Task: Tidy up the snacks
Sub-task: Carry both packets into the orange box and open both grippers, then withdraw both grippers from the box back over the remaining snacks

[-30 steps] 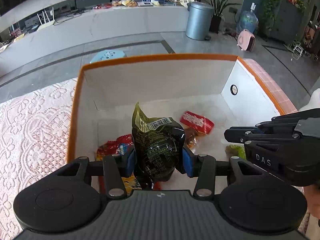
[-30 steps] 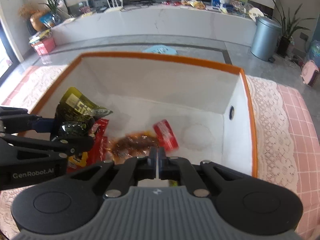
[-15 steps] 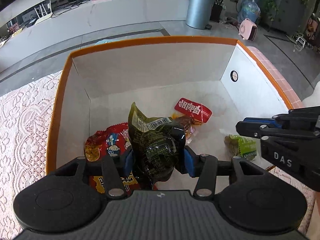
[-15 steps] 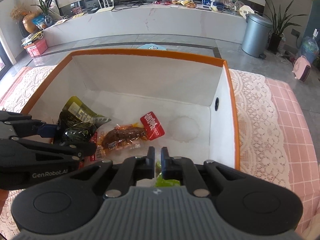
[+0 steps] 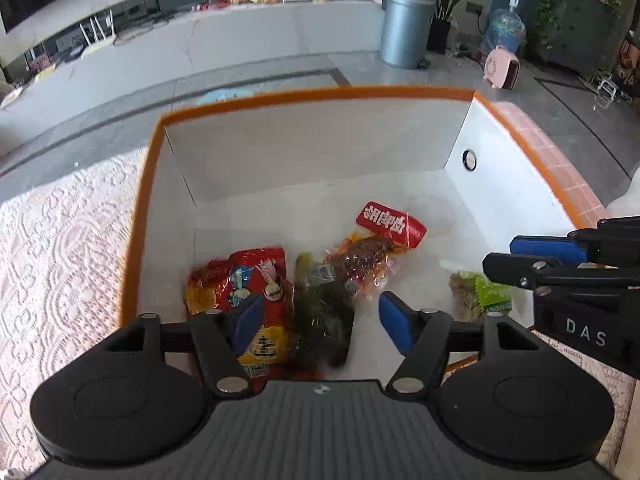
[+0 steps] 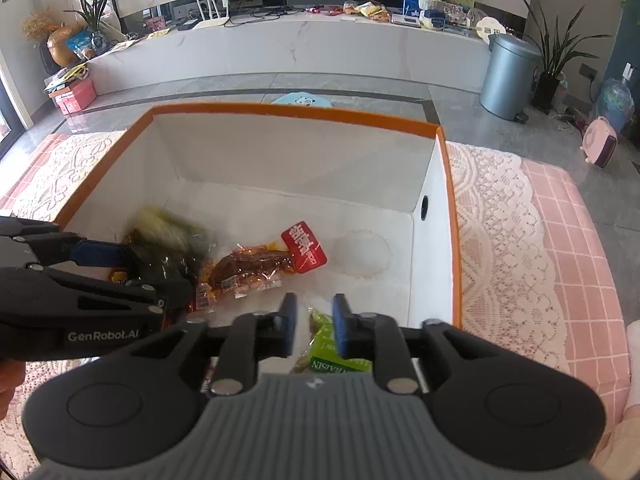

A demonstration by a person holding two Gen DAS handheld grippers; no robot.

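Left gripper (image 5: 320, 316) jaws just opened wide, dark green packet (image 5: 324, 316) loose between them in the box (image 5: 280, 152), right gripper (image 6: 314, 320) jaws just parted, gripping nothing, above light green packet (image 6: 332, 354)

A white box with an orange rim (image 5: 152, 184) fills the middle of both views, open on top. On its floor lie a red and yellow snack bag (image 5: 248, 284) at lower left, a dark green packet (image 5: 324, 316) blurred beside it, a clear packet of brown meat with a red label (image 6: 256, 268) in the centre, and a light green packet (image 6: 332, 352) at lower right.
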